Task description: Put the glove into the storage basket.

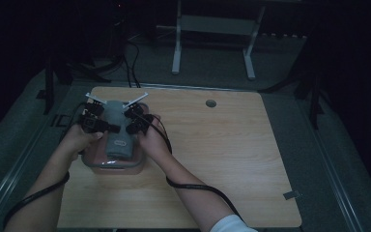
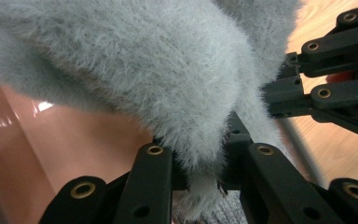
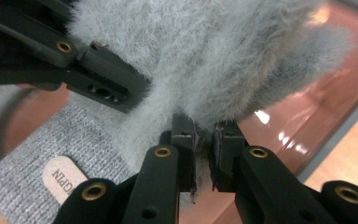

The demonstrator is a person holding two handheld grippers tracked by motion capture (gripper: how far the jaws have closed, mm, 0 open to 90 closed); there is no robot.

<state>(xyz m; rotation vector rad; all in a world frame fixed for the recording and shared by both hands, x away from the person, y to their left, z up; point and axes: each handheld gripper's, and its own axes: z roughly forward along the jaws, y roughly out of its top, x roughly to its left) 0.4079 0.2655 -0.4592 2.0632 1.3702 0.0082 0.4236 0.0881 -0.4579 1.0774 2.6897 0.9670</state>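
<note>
Both grippers, left (image 1: pixel 98 126) & right (image 1: pixel 136 126), clenched on fuzzy grey hat (image 1: pixel 117 129), lowering it into pinkish container (image 1: pixel 96 165) at table's (image 1: pixel 222 159) near-left. Next, imo: seat it fully inside, then release both.

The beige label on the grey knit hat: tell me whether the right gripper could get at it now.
Probably not right away: the right gripper is shut on the hat's fluffy cuff; the label itself lies uncovered nearby.

Glove (image 1: pixel 116 131) in container (image 1: pixel 92 161) on table (image 1: pixel 222 145)
</note>
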